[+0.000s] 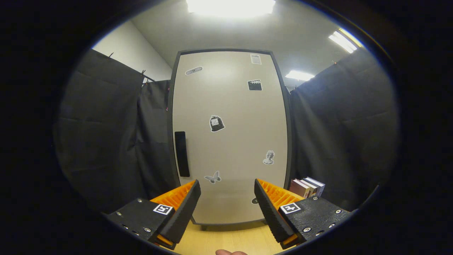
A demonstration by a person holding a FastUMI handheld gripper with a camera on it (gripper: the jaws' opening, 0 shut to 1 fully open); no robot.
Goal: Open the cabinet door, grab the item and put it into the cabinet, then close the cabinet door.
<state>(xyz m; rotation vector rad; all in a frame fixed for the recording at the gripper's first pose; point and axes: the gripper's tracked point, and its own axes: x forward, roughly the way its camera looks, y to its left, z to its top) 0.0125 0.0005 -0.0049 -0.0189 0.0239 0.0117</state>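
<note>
I am facing the tall beige cabinet door [230, 138] with its dark frame, shut flat and dotted with small grey stickers, standing on the pale wooden table [230, 241]. Black cloth hangs on either side. To the right of the cabinet, against its side, stands a short row of upright books [307, 186] with dark red and white covers; I take one of these to be the item to stow, though I cannot be sure. On the door's left edge sits the long black vertical handle [182, 154], just beyond my left finger. My gripper [227, 209] has its fingers spread wide with nothing between them.

The door is my first job. The handle is slim and close to the frame, so if I come in off-line a finger may jam against the frame or slide off the handle. Pulling straight back instead of along the door's arc could drag the whole cabinet. A sticker offers no grip, so I must not aim there.
</note>
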